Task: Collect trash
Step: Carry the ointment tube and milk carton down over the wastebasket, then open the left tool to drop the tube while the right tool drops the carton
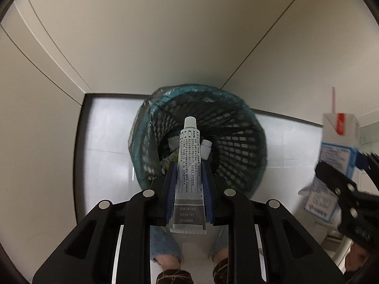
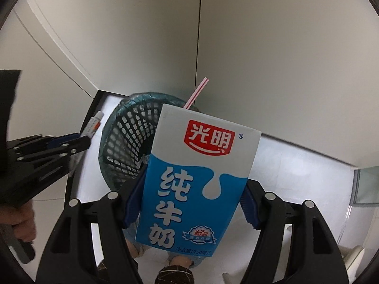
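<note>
My left gripper [image 1: 188, 166] is shut on a white tube [image 1: 189, 161] with a white cap, gripped between the blue pads. It points down over a black mesh wastebasket [image 1: 236, 142] with a dark liner and scraps of trash inside. A smaller white-capped item [image 1: 206, 146] shows beside the tube; I cannot tell whether it is held. My right gripper [image 2: 194, 182] is shut on a blue and white milk carton [image 2: 196, 177] with a striped straw [image 2: 196, 93], above the wastebasket [image 2: 125, 142] rim. The carton [image 1: 338, 142] also shows in the left wrist view, and the left gripper [image 2: 78, 139] with the tube [image 2: 93, 125] shows in the right wrist view.
The wastebasket stands on white floor tiles [image 1: 106, 142] in a corner of pale walls [image 1: 165, 35] with a dark baseboard [image 1: 79, 142]. The person's frayed jeans and dark shoes [image 1: 175, 274] are below the grippers. A hand [image 2: 21, 222] holds the left gripper's handle.
</note>
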Available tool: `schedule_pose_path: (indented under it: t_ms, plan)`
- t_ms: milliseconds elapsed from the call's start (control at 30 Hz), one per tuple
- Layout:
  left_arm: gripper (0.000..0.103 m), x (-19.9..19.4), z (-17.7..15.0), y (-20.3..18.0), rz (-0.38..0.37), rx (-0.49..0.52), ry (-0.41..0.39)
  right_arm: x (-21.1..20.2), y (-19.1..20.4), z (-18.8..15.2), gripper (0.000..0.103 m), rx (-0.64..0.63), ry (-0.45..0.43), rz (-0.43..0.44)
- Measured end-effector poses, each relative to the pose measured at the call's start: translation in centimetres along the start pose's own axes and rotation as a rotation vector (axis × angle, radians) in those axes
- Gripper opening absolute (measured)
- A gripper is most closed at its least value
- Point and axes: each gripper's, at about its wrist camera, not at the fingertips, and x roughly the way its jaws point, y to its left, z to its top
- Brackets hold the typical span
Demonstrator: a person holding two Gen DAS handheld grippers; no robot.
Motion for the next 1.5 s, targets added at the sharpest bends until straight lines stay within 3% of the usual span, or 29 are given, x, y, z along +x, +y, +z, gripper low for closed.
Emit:
schedule_pose_path:
  t_ms: [267, 467, 933, 1133, 1200, 1267, 1500]
  plan:
    - [0.021, 4.9, -0.1, -0.8, -0.005, 0.045, 0.042, 1.6, 0.5, 0.5, 0.066, 0.028, 0.023, -0.018]
    - [0.021, 8.0, -0.3, -0.7, -0.027, 0.007, 0.091, 2.7, 0.4, -0.2, 0.066, -0.004, 0.045, -0.034]
    - [0.025, 8.2, -0.3, -1.9, -0.081, 0.035, 0.081, 4.9, 0.5, -0.5, 0.066, -0.025, 0.095, -0.048]
    - [0.047, 6.5, -0.4, -1.5, -0.057, 0.045, 0.049, 5.3, 1.0, -0.4, 0.066, -0.038, 0.086, -0.025]
    - [0.066, 5.6, -0.4, -1.1, -0.040, 0.043, 0.036, 4.8, 1.0, -0.4, 0.066, -0.041, 0.079, -0.011]
    - [0.074, 4.4, -0.4, -0.6, -0.026, 0.046, 0.017, 4.7, 1.3, -0.3, 0.066, -0.047, 0.071, 0.004]
    - [0.095, 1.0, 0.1, 2.3, 0.003, 0.007, -0.029, 5.2, 3.5, 1.1, 0.066, -0.079, 0.049, 0.067]
